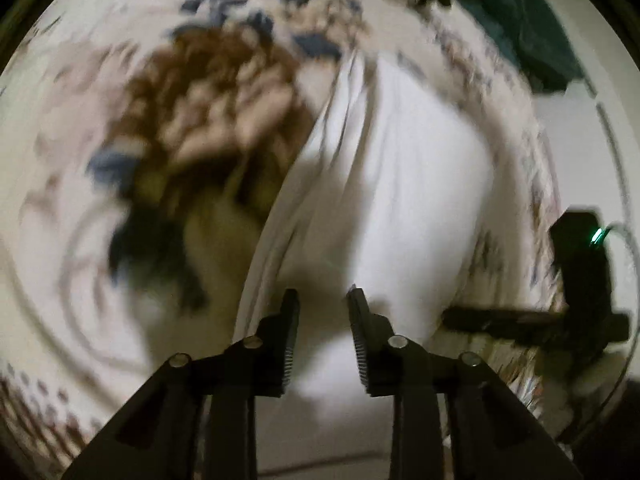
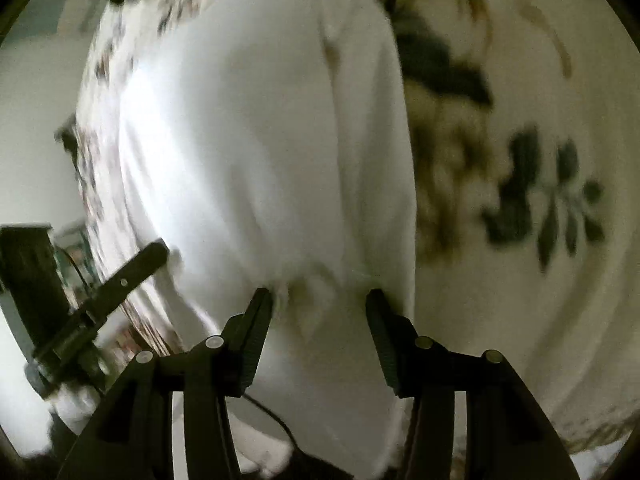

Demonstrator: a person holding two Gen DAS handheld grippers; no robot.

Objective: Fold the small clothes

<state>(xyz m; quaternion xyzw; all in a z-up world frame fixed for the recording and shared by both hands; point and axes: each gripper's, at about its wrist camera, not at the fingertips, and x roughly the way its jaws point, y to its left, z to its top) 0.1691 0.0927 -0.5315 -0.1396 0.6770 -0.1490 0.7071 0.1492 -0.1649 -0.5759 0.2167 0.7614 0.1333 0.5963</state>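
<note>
Nearest my left lens is the left gripper (image 1: pixel 323 294), its two black fingers (image 1: pixel 290 312) spread apart with a clear gap between them and nothing caught there. Both tips hang over the near end of the white garment (image 1: pixel 384 184); I cannot tell through the blur whether they touch the cloth. The garment lies on the floral sheet (image 1: pixel 100 240), running from between my fingers up and away toward the top of the view, with long creases along its left edge. To its left the sheet shows a big brown and blue flower print, badly smeared. At the right edge I see the other gripper (image 1: pixel 576 304), dark, with a small green light on it, just beside the garment's right border. A dark green cloth (image 1: pixel 532 36) sits at the upper right, off the sheet's edge.

In my right view the right gripper (image 2: pixel 319 298) is also closest, its fingers (image 2: pixel 256 320) held wide with nothing pinched. The tips sit at the garment's (image 2: pixel 256 140) near hem, where the cloth bunches a little between them; contact is not clear. The garment fills the middle of the frame, lying on the sheet (image 2: pixel 540 320), whose dark leaf print shows on the right. The left gripper (image 2: pixel 120 280) appears at the lower left, by the garment's left edge.
</note>
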